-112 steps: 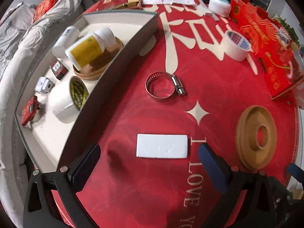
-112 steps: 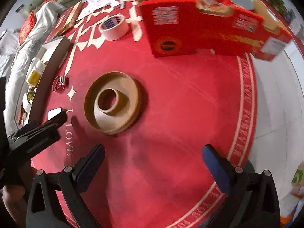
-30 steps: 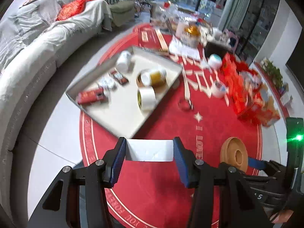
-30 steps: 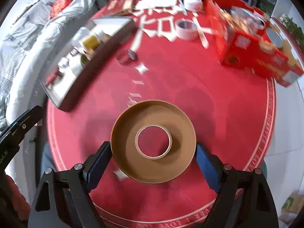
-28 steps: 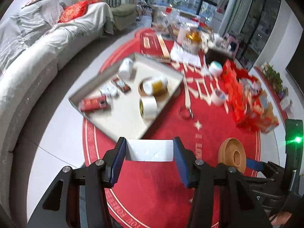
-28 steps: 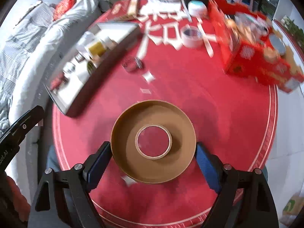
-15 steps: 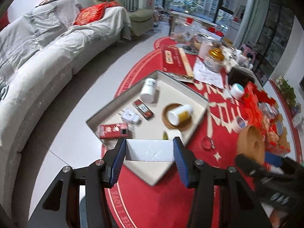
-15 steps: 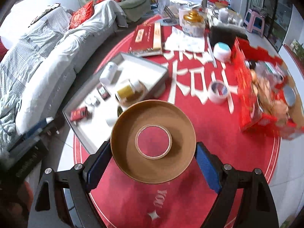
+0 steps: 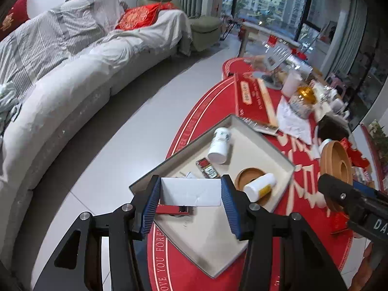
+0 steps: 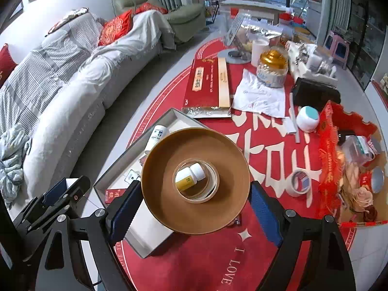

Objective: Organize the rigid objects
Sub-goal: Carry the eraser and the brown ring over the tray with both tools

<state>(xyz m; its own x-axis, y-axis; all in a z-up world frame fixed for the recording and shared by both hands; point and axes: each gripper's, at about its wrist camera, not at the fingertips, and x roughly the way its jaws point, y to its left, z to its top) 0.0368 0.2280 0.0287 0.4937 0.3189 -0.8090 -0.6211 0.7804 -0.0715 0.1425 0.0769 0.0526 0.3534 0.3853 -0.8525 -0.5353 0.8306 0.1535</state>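
1. Brown and ring-shaped, the wooden disc (image 10: 194,208) is clamped between the blue pads of the right gripper (image 10: 194,212), held in the air over the near right part of the tray (image 10: 148,240).
2. Through the disc's centre hole a white bottle with a yellow label (image 10: 190,177) shows, lying in the tray below.
3. The left gripper (image 9: 190,200) has its fingers closed on the short ends of a flat white block (image 9: 190,192), held above the tray's (image 9: 266,148) near left part.
4. In the tray lie a white bottle (image 9: 219,145), a small red-and-black packet (image 9: 208,168), a flat red box (image 9: 173,209) and a brown ring (image 9: 245,177) under the yellow-labelled bottle.
5. The tray sits at the left edge of a red round rug (image 10: 266,254); a tape roll (image 10: 299,183) lies well to its right.
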